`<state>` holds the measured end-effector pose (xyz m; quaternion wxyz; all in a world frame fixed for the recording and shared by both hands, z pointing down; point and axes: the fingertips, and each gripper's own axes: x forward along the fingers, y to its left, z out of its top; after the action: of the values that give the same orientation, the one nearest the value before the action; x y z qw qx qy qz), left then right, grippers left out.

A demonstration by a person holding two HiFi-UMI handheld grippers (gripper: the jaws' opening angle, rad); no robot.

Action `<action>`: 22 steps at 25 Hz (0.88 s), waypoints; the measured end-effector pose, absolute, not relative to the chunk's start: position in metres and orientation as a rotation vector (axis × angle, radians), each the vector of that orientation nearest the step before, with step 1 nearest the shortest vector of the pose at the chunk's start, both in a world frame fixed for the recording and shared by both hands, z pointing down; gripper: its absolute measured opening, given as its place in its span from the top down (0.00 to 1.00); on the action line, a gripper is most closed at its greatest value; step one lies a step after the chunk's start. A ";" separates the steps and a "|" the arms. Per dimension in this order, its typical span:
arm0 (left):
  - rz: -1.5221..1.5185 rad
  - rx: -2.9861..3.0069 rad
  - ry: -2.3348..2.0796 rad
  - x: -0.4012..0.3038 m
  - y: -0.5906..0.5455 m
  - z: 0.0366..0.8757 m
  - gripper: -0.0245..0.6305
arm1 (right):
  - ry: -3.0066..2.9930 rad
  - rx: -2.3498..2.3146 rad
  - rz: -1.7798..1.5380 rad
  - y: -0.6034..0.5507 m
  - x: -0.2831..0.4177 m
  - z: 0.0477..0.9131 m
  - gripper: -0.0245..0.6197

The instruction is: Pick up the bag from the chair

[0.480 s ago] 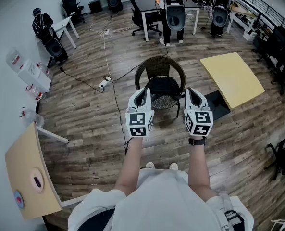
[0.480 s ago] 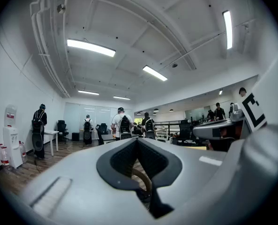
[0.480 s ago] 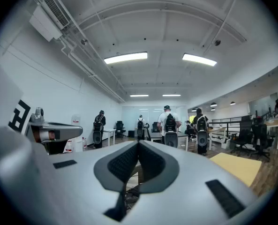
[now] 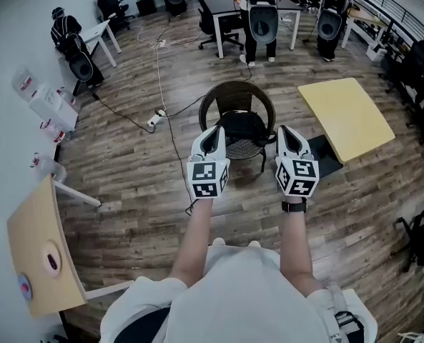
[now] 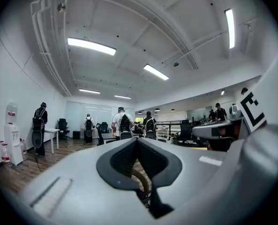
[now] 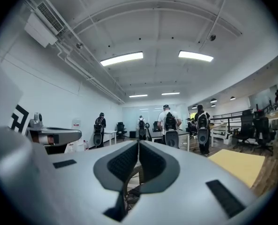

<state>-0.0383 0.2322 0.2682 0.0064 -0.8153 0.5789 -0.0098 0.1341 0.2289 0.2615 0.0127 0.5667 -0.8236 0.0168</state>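
Note:
A black bag [image 4: 242, 126] lies on the seat of a brown wicker chair [image 4: 229, 96] in the middle of the head view. My left gripper [image 4: 212, 136] is held in front of the chair's left side, jaws shut and empty. My right gripper [image 4: 285, 134] hangs level with it at the chair's right side, also shut on nothing. Both stand above and short of the bag, not touching it. In the left gripper view the jaws [image 5: 137, 141] meet at their tips, with a sliver of wicker below. The right gripper view shows closed jaws [image 6: 139, 143] likewise.
A yellow tabletop [image 4: 345, 115] stands right of the chair with a black mat [image 4: 326, 156] under it. A white cable [image 4: 170, 131] and power strip run across the wooden floor at left. Another yellow table [image 4: 40, 259] is at near left. People with backpacks [image 4: 263, 16] stand at desks behind.
Both grippers and the view have shifted slightly forward toward the chair. Jaws stay shut.

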 end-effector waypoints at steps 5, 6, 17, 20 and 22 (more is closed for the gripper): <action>-0.034 -2.527 1.843 -0.024 0.229 0.266 0.95 | -2.591 1.742 0.029 0.223 0.149 0.256 0.95; -0.033 -2.524 1.850 -0.021 0.228 0.267 0.95 | -2.595 1.734 0.029 0.223 0.152 0.256 0.95; -0.099 -2.504 1.884 0.023 0.238 0.293 0.95 | -2.621 1.795 0.074 0.219 0.218 0.271 0.95; -0.120 -2.496 1.920 0.023 0.233 0.297 0.95 | -2.656 1.758 0.086 0.210 0.224 0.273 0.95; -0.112 -2.488 1.926 0.023 0.226 0.295 0.95 | -2.683 1.750 0.078 0.204 0.225 0.273 0.95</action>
<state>0.0226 0.2257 0.2947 -0.0036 -0.7902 0.6118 -0.0355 0.2255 0.2040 0.2727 -0.0315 0.5459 -0.8369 0.0245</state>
